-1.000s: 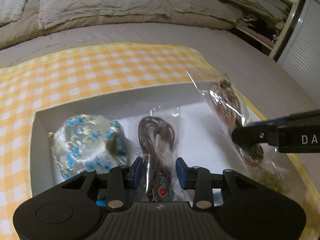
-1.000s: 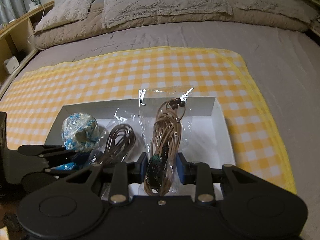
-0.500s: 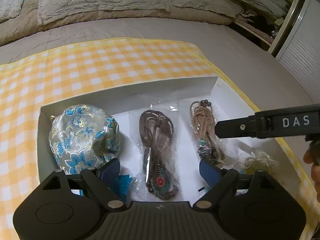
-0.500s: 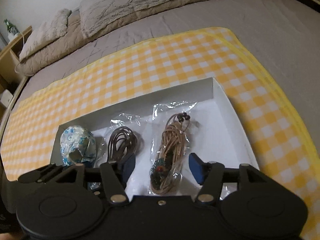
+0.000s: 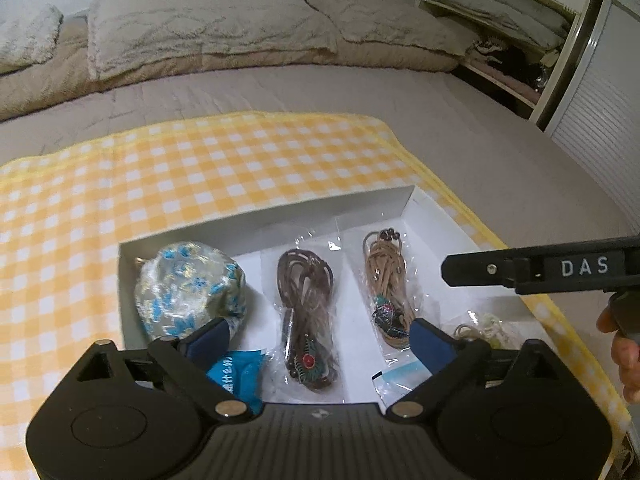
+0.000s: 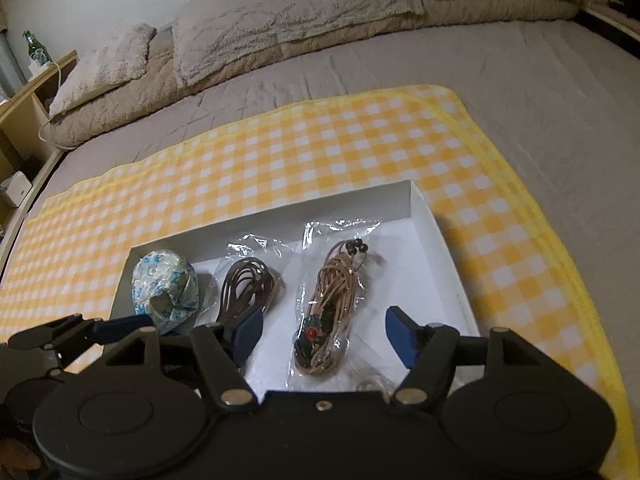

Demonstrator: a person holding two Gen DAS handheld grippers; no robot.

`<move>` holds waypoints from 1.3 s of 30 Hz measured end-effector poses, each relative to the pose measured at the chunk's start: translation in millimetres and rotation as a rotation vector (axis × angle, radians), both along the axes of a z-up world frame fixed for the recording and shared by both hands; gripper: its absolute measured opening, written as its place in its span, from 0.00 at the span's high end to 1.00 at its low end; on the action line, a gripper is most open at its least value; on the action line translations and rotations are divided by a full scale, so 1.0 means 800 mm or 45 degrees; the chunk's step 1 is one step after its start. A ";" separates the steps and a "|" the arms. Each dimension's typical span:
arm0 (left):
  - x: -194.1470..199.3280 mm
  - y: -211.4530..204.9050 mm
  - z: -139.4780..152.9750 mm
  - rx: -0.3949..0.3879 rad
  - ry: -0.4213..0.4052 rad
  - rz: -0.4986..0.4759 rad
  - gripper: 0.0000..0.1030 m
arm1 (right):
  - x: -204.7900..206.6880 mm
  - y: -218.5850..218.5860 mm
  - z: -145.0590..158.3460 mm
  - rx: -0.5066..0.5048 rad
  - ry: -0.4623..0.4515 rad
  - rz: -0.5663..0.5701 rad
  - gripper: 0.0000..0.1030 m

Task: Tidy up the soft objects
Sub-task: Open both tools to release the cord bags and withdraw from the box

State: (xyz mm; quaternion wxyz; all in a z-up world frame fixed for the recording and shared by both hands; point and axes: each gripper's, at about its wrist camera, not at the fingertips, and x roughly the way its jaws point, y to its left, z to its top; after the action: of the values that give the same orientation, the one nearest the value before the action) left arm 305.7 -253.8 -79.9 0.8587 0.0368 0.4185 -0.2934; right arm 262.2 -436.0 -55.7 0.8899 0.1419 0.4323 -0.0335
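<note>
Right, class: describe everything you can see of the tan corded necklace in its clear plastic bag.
The tan corded necklace in its clear plastic bag is a bundle of light brown cords coiled into a long loop, with dark round beads at the far end and a teal and red ornament at the near end. The crinkled, glossy bag lies flat on the floor of the shallow white cardboard box, right of a bagged dark brown necklace. The open right gripper hovers over its near end.

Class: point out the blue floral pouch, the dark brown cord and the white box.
blue floral pouch (image 5: 188, 286), left wrist view, top of fabric.
dark brown cord (image 5: 306, 284), left wrist view, coiled loops.
white box (image 6: 280, 222), right wrist view, far wall.
</note>
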 end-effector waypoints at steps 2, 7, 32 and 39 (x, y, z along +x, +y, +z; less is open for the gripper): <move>-0.006 0.004 0.010 -0.005 -0.011 0.009 0.06 | -0.007 0.001 0.008 -0.011 -0.020 0.006 0.27; -0.023 0.018 0.035 -0.010 -0.048 0.042 0.02 | -0.024 0.006 0.031 -0.053 -0.083 0.022 0.21; -0.151 0.110 0.152 0.007 -0.324 0.335 0.00 | -0.172 0.038 0.116 -0.267 -0.408 0.108 0.00; -0.208 0.129 0.162 -0.033 -0.383 0.358 0.00 | -0.206 0.050 0.126 -0.265 -0.478 0.104 0.00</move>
State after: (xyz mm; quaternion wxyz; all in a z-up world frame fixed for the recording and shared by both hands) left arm 139.7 -150.6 49.7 0.9445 0.0104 0.2826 -0.1671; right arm 97.0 -396.2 45.3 0.9652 0.0355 0.2587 -0.0148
